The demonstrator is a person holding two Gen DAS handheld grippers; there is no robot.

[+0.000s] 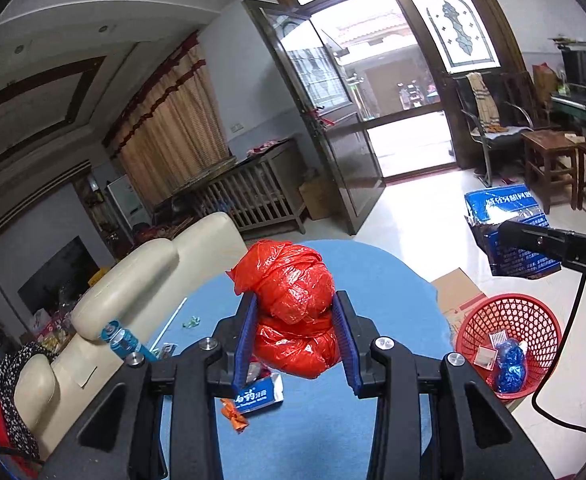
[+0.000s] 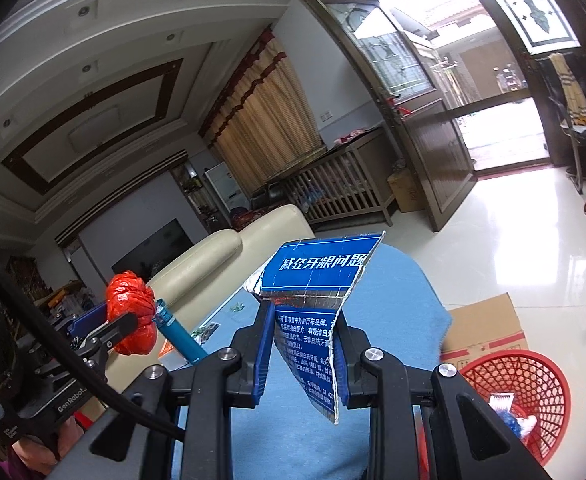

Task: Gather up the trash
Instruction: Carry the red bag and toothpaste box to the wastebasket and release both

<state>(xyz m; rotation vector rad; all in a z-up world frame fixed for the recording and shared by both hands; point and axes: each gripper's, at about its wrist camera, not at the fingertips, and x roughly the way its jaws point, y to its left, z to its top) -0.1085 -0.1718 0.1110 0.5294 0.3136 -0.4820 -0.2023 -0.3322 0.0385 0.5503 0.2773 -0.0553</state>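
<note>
Left wrist view first, taking the blue-covered bench (image 1: 325, 432) as the landmark: off its left edge stands a cream sofa (image 1: 125, 300), and on the bench near that edge lies a blue bottle (image 1: 123, 342). A little further along, on the cloth, lie a blue-and-white toothpaste wrapper (image 1: 259, 396) and, just beside it, a small orange wrapper (image 1: 233, 416). Above the middle of the bench the left gripper (image 1: 297, 328) is clenched on a knotted red plastic bag (image 1: 293, 304) — its blue pads press the bag from both sides and the bag hangs clear of the cloth. Off the bench's right edge, on the floor, sits a red mesh basket (image 1: 509, 344) with a crumpled blue wrapper (image 1: 511, 364) inside, and a flattened cardboard sheet (image 1: 453, 292) lies between bench and basket. Right wrist view: the right gripper (image 2: 303, 344) grips a torn piece of blue toothpaste carton (image 2: 317, 312) above the bench's right part — the carton stands upright between the pads, with the basket on the floor lower right of it.
</note>
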